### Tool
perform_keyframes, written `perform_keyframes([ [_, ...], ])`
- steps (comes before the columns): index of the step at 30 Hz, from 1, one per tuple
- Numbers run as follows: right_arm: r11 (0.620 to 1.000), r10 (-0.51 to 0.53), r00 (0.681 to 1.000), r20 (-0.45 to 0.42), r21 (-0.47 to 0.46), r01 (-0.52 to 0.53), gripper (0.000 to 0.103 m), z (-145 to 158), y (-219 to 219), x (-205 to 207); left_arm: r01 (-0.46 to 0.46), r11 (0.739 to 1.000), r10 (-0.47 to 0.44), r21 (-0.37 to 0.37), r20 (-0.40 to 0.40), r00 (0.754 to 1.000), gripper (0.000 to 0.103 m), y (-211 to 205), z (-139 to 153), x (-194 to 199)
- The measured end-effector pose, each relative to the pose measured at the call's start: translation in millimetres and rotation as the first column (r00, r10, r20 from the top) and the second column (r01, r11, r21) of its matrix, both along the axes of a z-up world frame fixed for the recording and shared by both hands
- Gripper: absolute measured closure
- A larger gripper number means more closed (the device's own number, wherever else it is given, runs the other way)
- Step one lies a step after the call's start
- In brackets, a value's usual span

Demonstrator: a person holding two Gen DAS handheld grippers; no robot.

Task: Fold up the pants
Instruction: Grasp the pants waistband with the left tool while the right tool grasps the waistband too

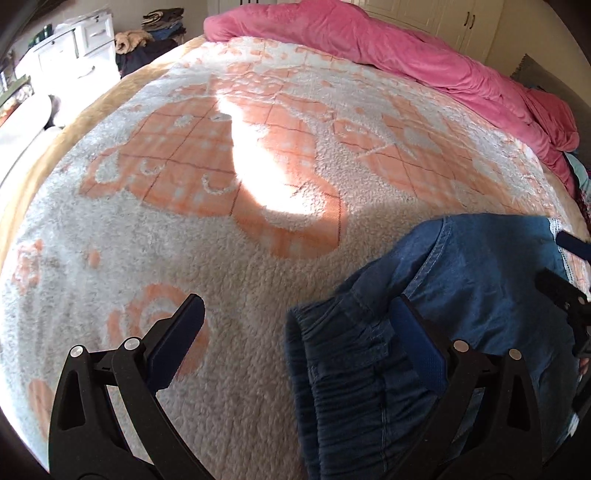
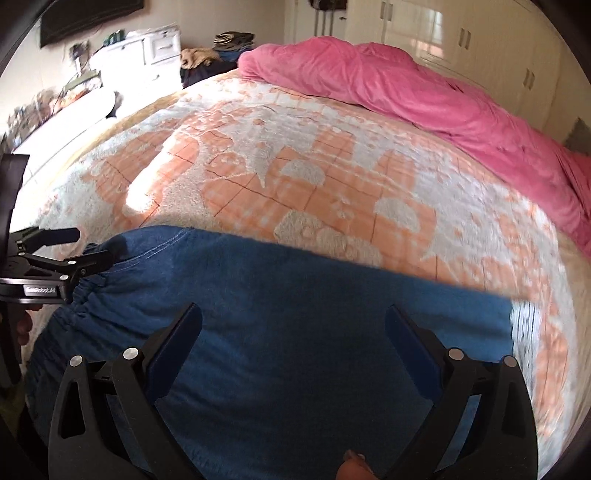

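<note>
Blue denim pants [image 1: 461, 295] with a gathered elastic waistband [image 1: 351, 362] lie on the bed's near right part; in the right wrist view the pants [image 2: 295, 314] spread wide across the bottom. My left gripper [image 1: 299, 325] is open, hovering at the waistband's left edge, its right finger over the denim. It also shows in the right wrist view [image 2: 88, 247] at the waistband corner. My right gripper [image 2: 293, 328] is open above the middle of the pants, holding nothing; it shows at the right edge of the left wrist view [image 1: 565, 266].
The bed carries a fluffy white and orange patterned blanket [image 1: 221, 184]. A bunched pink duvet [image 1: 406, 48] lies along the far side. A white dresser [image 1: 74, 48] and a clothes pile [image 1: 159, 26] stand beyond the bed's left; wardrobes [image 2: 461, 44] behind.
</note>
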State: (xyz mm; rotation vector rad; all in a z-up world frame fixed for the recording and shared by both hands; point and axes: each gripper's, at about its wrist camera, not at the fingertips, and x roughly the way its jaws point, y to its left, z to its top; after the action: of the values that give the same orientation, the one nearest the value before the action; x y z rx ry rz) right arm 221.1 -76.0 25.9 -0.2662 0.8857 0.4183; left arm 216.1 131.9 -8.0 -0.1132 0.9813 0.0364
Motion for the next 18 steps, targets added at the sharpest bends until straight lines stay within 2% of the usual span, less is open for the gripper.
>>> perform_keyframes([
  [3,0.999,0.042,0.999,-0.006,-0.027,-0.042,0.004,-4.0,10.4,16.0,0.031,1.000,-0.030,-0.008,0.026,0.999,0.010,-4.7,-1.8,1.2],
  [4,0.997,0.058,0.998,-0.005,-0.041,-0.058,0.004,-5.9,15.5,21.3,0.038,0.999,-0.038,-0.008,0.031,0.999,0.015,-5.4,-2.3,1.8],
  [6,0.994,0.085,0.996,-0.015,-0.062,-0.086,0.004,-10.0,21.8,27.1,0.059,0.998,-0.059,-0.019,0.037,0.998,0.040,-7.2,-3.4,5.9],
  [7,0.992,0.098,0.995,-0.011,-0.081,-0.099,0.004,-12.6,25.8,29.7,0.073,0.997,-0.072,-0.030,0.034,0.997,0.046,-7.9,-5.0,6.6],
  [8,0.989,0.110,0.994,-0.010,-0.094,-0.110,0.004,-14.9,28.9,31.8,0.090,0.994,-0.089,-0.053,0.033,0.995,0.059,-8.5,-6.7,6.7],
  [9,0.987,0.121,0.993,-0.007,-0.107,-0.121,0.004,-17.4,31.9,34.6,0.107,0.992,-0.104,-0.065,0.035,0.994,0.065,-10.1,-7.7,6.3],
  [12,0.984,0.128,0.992,-0.015,-0.124,-0.129,0.004,-22.9,36.8,41.2,0.122,0.992,-0.122,-0.010,0.060,0.991,0.070,-17.9,-4.3,5.6],
  [18,0.968,0.188,0.982,-0.025,-0.164,-0.190,0.004,-24.4,43.4,48.6,0.146,0.989,-0.140,-0.027,0.160,0.977,0.074,-21.0,21.5,-10.6],
])
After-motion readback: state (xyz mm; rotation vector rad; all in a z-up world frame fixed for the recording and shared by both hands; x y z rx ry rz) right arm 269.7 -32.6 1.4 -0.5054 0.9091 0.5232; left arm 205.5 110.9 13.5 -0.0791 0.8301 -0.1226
